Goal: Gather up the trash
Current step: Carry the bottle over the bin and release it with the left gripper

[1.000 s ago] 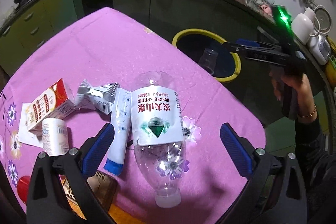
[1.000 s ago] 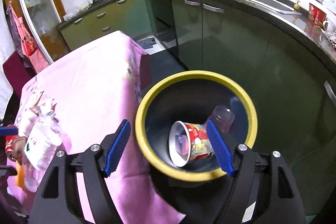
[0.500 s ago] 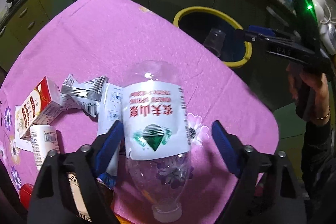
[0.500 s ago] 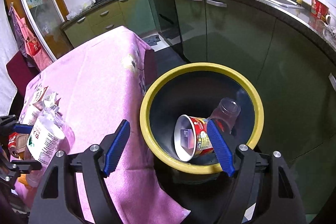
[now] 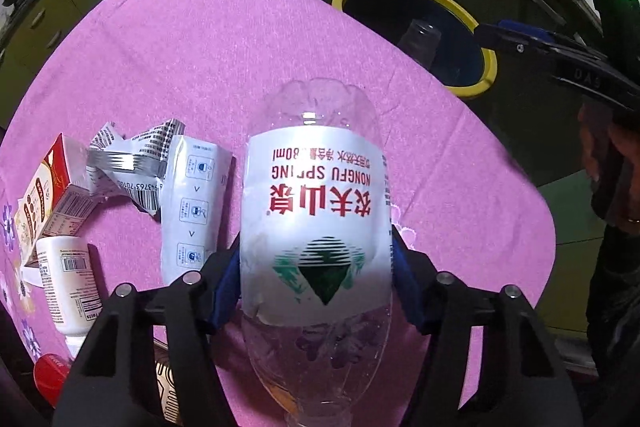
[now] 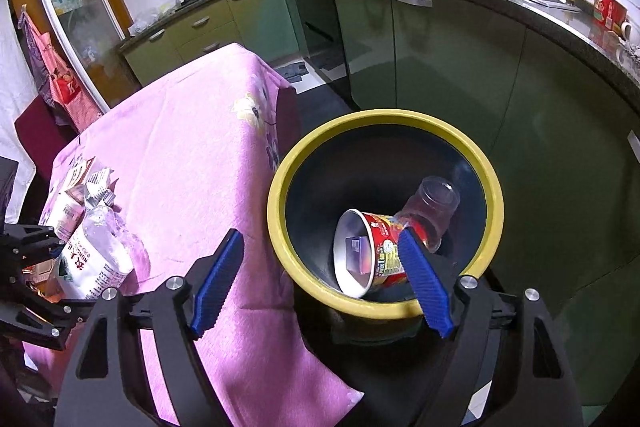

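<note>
My left gripper [image 5: 316, 283] is shut on a clear plastic water bottle [image 5: 316, 211] with a white Nongfu Spring label, holding it by the label above the pink tablecloth [image 5: 224, 47]. The bottle also shows in the right wrist view [image 6: 96, 255]. My right gripper [image 6: 320, 283] is open and empty, hovering at the near rim of the yellow-rimmed trash bin [image 6: 280, 171]. The bin [image 5: 490, 67] holds a red noodle cup [image 6: 368, 251] and a clear jar [image 6: 432, 211]. The right gripper [image 5: 520, 43] shows over the bin in the left wrist view.
Left of the bottle lie a white tube [image 5: 192, 211], a crumpled silver wrapper [image 5: 132, 163], a red and white carton [image 5: 48, 191], a small white bottle [image 5: 72, 283] and a red cap [image 5: 50, 373]. Green kitchen cabinets [image 6: 448, 59] stand behind the bin.
My left gripper moved forward around the water bottle and closed on it, lifting it off the cloth. My right gripper stayed open, drawing back slightly above the bin.
</note>
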Demonstrator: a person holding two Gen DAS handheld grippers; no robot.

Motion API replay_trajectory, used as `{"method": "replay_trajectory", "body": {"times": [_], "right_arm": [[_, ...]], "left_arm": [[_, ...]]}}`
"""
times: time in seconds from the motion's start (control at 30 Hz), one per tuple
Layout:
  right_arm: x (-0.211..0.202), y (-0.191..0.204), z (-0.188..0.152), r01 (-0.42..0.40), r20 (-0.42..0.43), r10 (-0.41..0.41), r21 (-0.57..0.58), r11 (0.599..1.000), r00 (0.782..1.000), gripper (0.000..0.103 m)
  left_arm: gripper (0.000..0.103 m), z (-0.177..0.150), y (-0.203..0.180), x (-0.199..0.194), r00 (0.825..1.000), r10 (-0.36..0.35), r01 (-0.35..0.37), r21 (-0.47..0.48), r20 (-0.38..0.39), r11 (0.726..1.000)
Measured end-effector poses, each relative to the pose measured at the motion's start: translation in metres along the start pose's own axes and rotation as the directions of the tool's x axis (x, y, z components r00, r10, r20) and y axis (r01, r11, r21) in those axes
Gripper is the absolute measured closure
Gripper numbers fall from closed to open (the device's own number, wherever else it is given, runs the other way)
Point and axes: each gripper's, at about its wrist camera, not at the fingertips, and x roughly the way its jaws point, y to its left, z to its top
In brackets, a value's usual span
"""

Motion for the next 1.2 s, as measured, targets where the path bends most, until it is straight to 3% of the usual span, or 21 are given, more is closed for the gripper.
{"method": "replay_trajectory", "body": {"times": [0.4, 0.57, 0.7, 0.87, 1.0, 1.2], "right_arm": [[-0.011, -0.003, -0.006, 0.034, 0.006, -0.034, 0.01, 0.999, 0.999, 0.025], [-0.021, -0.019, -0.01, 0.068, 0.018, -0.069, 0.046, 0.997, 0.997, 0.025], [-0.033, -0.036, -0.016, 0.097, 0.032, -0.099, 0.078, 0.992, 0.995, 0.025], [-0.043, -0.062, -0.025, 0.105, 0.037, -0.111, 0.125, 0.987, 0.993, 0.025], [-0.053, -0.081, -0.032, 0.119, 0.035, -0.126, 0.158, 0.98, 0.991, 0.025], [-0.057, -0.1, -0.043, 0.137, 0.016, -0.143, 0.194, 0.971, 0.99, 0.025]], "left_arm": [[0.042, 0.004, 0.0, -0.047, 0.994, 0.003, -0.007, 0.029, 0.105, 1.0], [0.041, 0.036, -0.022, -0.065, 0.989, -0.008, -0.005, 0.087, 0.144, 0.996], [0.041, 0.08, -0.052, -0.071, 0.986, -0.066, 0.043, 0.15, 0.152, 0.988], [0.041, 0.14, -0.088, -0.041, 0.99, -0.129, 0.117, 0.203, 0.048, 0.972], [0.041, 0.183, -0.102, -0.004, 0.996, -0.085, 0.085, 0.222, -0.009, 0.971], [0.04, 0.237, -0.108, 0.063, 0.998, -0.025, 0.035, 0.177, -0.06, 0.984]]}}
